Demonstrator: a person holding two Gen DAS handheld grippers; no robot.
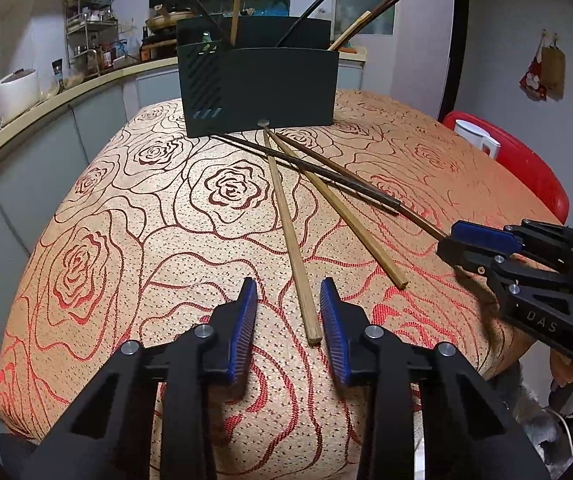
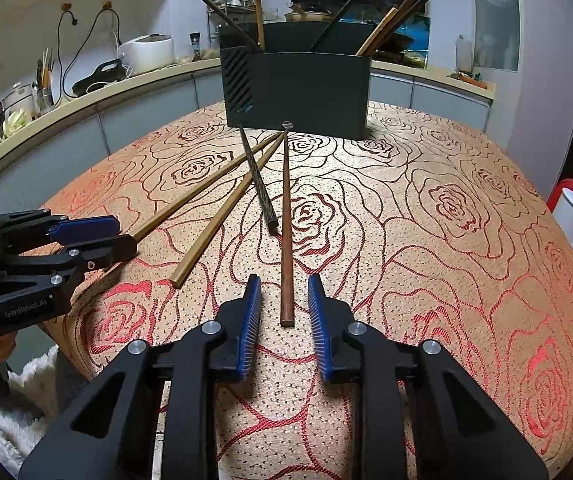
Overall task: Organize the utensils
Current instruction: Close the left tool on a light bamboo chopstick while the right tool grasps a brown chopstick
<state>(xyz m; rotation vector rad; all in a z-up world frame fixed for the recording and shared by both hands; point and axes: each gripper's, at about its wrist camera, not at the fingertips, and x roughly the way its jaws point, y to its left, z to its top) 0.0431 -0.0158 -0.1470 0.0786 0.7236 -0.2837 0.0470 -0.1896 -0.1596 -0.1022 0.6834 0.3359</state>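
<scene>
Left tongs (image 1: 288, 312) stand wide apart, holding nothing, straddling the near end of a light wooden chopstick (image 1: 290, 236) that lies on the table (image 1: 126, 240). Right tongs (image 2: 284, 306) are likewise wide and empty, with the near end of a reddish-brown chopstick (image 2: 285, 232) between the pads. A second light chopstick (image 1: 338, 208) and a dark speckled chopstick (image 2: 258, 184) lie crossed over these; all four fan out from the foot of the dark utensil holder (image 1: 258, 88), which stands upright near the table's far edge. Several chopsticks stand tilted inside the holder. A red chair (image 1: 526, 160) bearing a white jug (image 1: 478, 140) sits off the table's right edge.
</scene>
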